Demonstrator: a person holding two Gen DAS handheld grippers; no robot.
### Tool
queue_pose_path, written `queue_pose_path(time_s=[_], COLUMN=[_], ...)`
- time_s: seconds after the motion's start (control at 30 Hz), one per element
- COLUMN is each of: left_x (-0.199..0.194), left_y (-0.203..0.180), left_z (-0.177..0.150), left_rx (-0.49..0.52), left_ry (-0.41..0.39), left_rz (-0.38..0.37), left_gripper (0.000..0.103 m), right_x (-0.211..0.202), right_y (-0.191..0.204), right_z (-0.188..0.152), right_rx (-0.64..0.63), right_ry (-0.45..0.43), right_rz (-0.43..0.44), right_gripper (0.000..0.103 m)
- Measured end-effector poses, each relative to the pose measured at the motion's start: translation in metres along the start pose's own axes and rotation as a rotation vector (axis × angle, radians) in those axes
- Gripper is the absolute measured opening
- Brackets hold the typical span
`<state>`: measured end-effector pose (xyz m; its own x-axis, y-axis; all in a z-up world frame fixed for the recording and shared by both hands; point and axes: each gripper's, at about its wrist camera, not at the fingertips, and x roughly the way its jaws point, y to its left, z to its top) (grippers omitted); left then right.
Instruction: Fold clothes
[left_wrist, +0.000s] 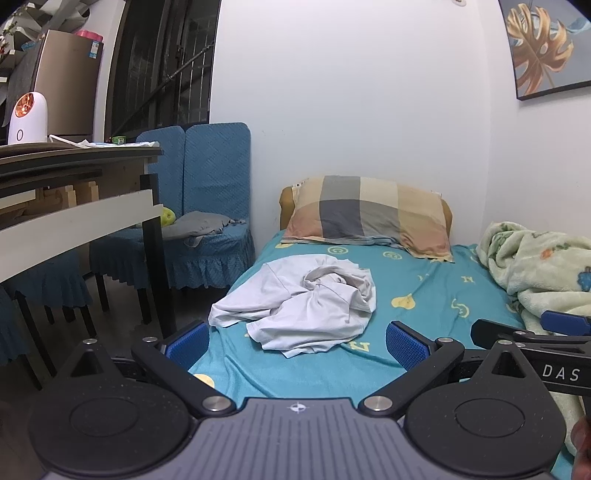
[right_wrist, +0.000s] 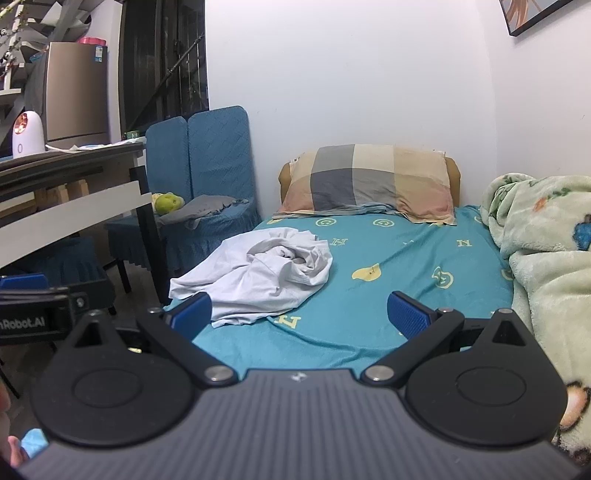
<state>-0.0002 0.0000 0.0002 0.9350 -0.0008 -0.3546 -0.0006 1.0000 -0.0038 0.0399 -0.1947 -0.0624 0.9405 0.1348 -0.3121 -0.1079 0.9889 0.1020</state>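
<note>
While both sets of tongs hang over the near end of the bed (left_wrist: 424, 291) with its blue-green sheet, the left tongs (left_wrist: 297, 341) and right tongs (right_wrist: 299, 312) stand wide open, holding nothing. The crumpled white cloth garment (left_wrist: 306, 302), maybe a shirt, lies on the bed's left side.
</note>
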Motion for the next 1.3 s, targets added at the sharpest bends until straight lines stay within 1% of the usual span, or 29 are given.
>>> queue_pose_path(time_s=[0.23, 0.33, 0.43, 1.3], left_x=[-0.0016, -0.0022, -0.002, 0.0016], left_y=[-0.0001, -0.0002, -0.0002, 0.0002], left_z=[0.0007, 0.0009, -0.0018, -0.0026], left_rx=[0.006, 0.009, 0.012, 0.011], left_ry=[-0.01, -0.014, -0.02, -0.015], left_rz=[0.005, 0.007, 0.005, -0.007], left_gripper=[0.103, 0.103, 0.103, 0.103], right_x=[0.0022, -0.0004, -0.0007, 0.0007], right_y=[-0.0045, 0.0045, 0.0041, 0.0002], right_z=[-0.0005, -0.0015, -0.0004, -0.001], right_rx=[0.004, 0.004, 0.004, 0.013], right_ry=[-0.002, -0.001, -0.001, -0.001], right_rz=[-0.005, -0.005, -0.003, 0.016], right_gripper=[0.103, 0.103, 0.103, 0.103])
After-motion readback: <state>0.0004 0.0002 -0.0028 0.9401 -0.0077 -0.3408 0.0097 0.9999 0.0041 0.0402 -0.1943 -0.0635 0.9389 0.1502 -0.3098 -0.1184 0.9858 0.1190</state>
